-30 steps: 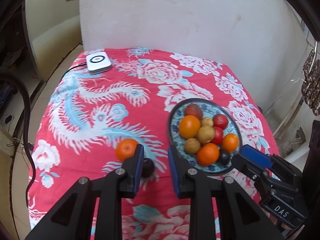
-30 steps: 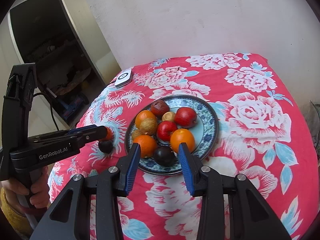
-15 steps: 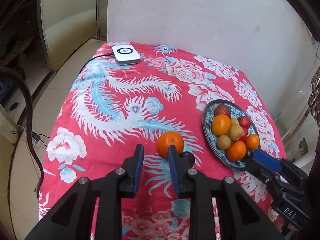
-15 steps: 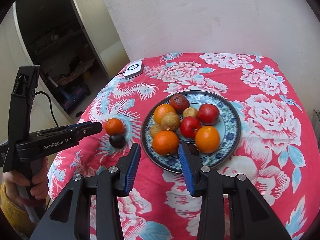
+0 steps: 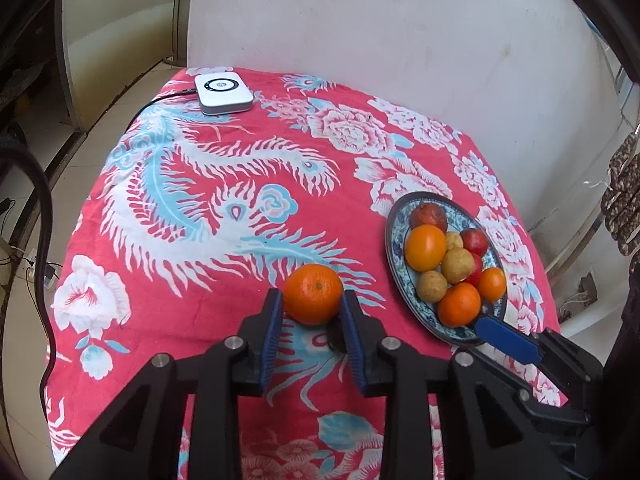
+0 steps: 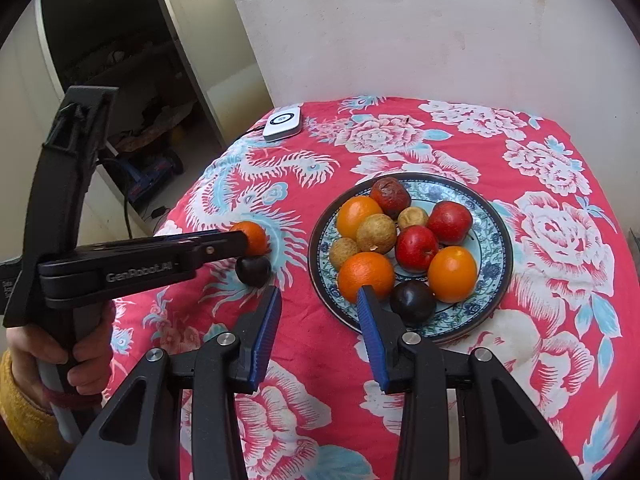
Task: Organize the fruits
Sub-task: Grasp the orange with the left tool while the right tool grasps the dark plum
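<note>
The left gripper (image 5: 312, 308), held in a hand (image 6: 60, 356) with a yellow cuff, tilts down over the red flowered cloth (image 5: 200, 200). Its jaws have just been opening, and a loose orange (image 5: 313, 294) sits between the blue pads at their tips; whether they press it I cannot tell. A dark plum (image 6: 253, 270) lies on the cloth just beside the orange. The right gripper (image 6: 318, 298) slants down at the near rim of the blue patterned plate (image 6: 494, 232) of fruit, jaws partly apart with nothing between them.
</note>
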